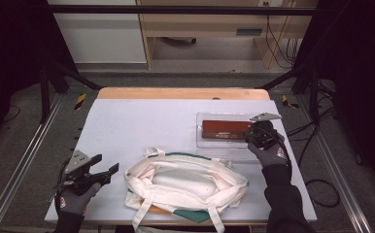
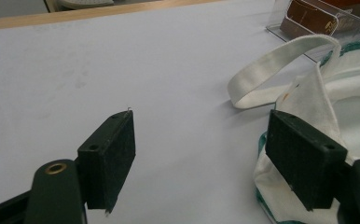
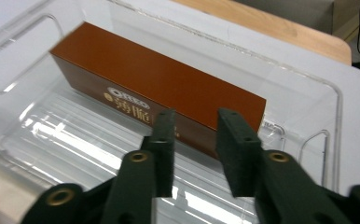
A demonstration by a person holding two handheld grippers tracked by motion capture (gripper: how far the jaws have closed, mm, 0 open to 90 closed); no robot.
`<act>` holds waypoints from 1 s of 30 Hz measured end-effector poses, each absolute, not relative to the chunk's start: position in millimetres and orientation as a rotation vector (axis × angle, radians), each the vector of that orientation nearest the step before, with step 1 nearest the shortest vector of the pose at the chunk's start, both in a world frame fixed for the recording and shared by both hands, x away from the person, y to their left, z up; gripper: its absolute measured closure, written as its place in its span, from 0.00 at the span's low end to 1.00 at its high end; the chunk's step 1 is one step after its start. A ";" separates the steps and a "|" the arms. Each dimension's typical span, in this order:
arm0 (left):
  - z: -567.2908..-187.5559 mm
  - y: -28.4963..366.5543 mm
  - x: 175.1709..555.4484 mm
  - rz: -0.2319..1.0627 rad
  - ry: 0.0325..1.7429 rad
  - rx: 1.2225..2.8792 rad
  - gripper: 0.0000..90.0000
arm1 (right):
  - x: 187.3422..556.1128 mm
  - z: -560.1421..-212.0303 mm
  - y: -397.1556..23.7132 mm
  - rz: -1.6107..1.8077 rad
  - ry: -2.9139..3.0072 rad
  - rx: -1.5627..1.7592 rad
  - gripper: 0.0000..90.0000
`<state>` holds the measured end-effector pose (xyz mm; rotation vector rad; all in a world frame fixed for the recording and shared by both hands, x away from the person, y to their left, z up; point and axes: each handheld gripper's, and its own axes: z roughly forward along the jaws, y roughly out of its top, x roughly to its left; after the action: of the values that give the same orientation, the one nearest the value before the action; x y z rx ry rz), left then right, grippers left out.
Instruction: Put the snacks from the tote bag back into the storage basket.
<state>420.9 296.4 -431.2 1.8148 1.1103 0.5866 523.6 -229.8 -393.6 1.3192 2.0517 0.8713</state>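
Brown box (image 3: pixel 159 88) lying lengthwise inside clear plastic tray (image 3: pixel 304 93), beyond and to the right of white tote bag (image 1: pixel 185 187) on the table (image 1: pixel 142 121). Right gripper (image 3: pixel 194 135) poised just over the box's near long edge, jaws parted a little, gripping nothing. Left gripper (image 2: pixel 201 158) left of the bag, well apart from the box, jaws wide open and empty.

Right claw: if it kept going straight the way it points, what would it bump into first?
Probably the brown box lying in the clear tray; the open right claw points at its near end, though depth is unclear.
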 end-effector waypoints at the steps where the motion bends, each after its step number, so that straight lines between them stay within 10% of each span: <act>1: -431.1 296.4 420.8 0.585 1.108 1.815 0.26 | 519.3 -391.5 -229.9 0.885 2.047 1.321 0.67; 12: -431.3 298.8 420.4 0.585 1.118 1.811 0.27 | 469.6 -386.0 -256.7 1.107 1.896 1.314 0.34; 30: -434.6 300.9 422.8 0.579 1.133 1.822 0.28 | 410.1 -419.9 -278.0 1.188 1.804 1.282 0.24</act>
<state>422.8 300.9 -434.6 1.8217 1.1326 0.5793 410.1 -278.0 -419.9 1.2817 1.8041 1.1877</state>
